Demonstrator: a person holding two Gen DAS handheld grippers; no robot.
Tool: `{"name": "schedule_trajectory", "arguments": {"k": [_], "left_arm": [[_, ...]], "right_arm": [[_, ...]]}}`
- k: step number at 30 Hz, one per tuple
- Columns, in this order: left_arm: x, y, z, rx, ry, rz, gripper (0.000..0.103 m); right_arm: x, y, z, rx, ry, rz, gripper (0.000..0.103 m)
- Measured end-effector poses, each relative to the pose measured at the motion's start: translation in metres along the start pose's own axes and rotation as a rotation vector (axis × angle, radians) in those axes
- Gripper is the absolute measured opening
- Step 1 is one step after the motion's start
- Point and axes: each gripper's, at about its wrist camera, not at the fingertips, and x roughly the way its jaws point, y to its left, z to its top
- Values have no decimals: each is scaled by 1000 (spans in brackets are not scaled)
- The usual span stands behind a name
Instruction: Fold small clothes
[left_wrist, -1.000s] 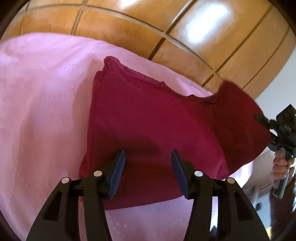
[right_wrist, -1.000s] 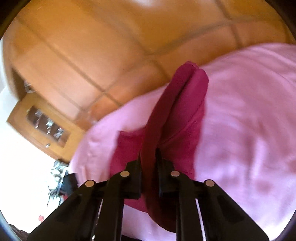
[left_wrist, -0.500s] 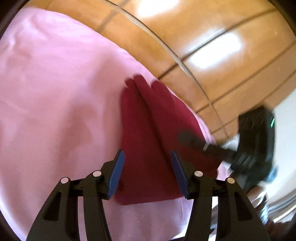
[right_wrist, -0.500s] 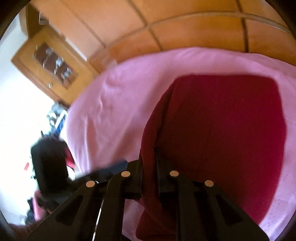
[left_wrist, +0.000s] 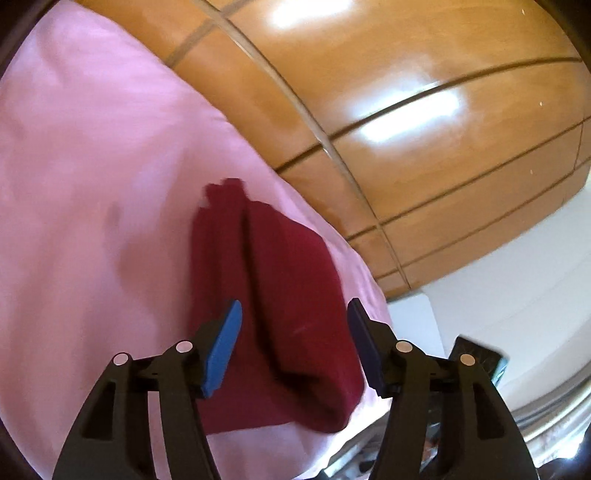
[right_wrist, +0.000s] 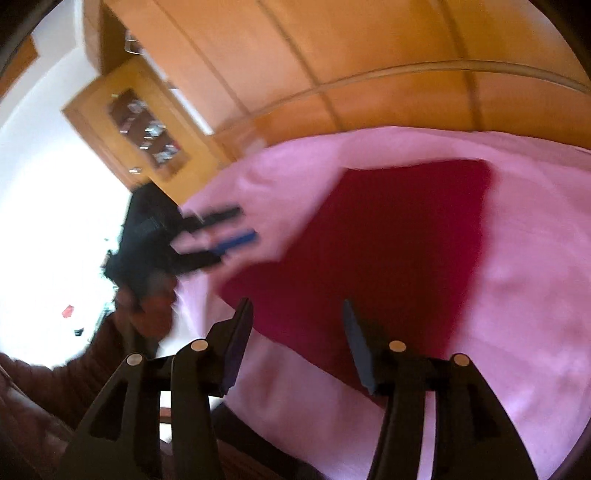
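With the folded red cloth (right_wrist: 388, 251) lying mid-frame on the pink bed (right_wrist: 517, 332), both the right hand-held gripper (right_wrist: 295, 332), jaws just opening, and the left hand-held gripper (left_wrist: 293, 339) stand apart and empty, best lifting clear without snagging.

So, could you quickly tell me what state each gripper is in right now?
Left gripper: open, jaws just widened, nothing held, above the dark red garment.
Right gripper: open, jaws just opened, garment released and lying on the pink sheet.
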Motion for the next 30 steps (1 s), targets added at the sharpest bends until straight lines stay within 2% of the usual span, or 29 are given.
{"name": "schedule_trajectory", "arguments": {"k": [1, 5, 8, 10, 12, 13, 14, 16, 17, 22, 23, 26, 30], "left_arm": [[8, -4, 4, 7, 19, 3, 64], [47, -13, 14, 44, 117, 90, 64], [74, -9, 14, 51, 197, 195, 64], [85, -5, 13, 44, 219, 219, 64], [83, -8, 11, 47, 215, 208, 63], [84, -9, 11, 49, 211, 199, 49], [85, -11, 11, 56, 213, 200, 29], [84, -15, 9, 92, 200, 229, 13], [82, -20, 7, 110, 178, 235, 10], [44, -25, 2, 142, 61, 237, 9], [36, -19, -2, 150, 55, 276, 9], [42, 4, -7, 136, 87, 371, 9], [46, 13, -5, 73, 57, 371, 17]], "right_arm": [[-3, -6, -5, 4, 5, -29, 51], [-8, -20, -30, 27, 35, -118, 53], [-2, -23, -41, 25, 48, -140, 57], [-1, -22, -45, 0, 49, -149, 64], [8, -17, -44, -13, 48, -152, 67], [12, -17, -44, -17, 48, -158, 67], [15, -18, -42, -14, 48, -165, 68], [19, -22, -44, -6, 48, -167, 67], [22, -23, -42, -4, 45, -165, 67], [11, -17, -45, -43, 49, -103, 68], [9, -15, -46, -51, 55, -81, 68], [14, -12, -47, -68, 75, -70, 68], [16, -4, -46, -101, 87, -100, 68]]}}
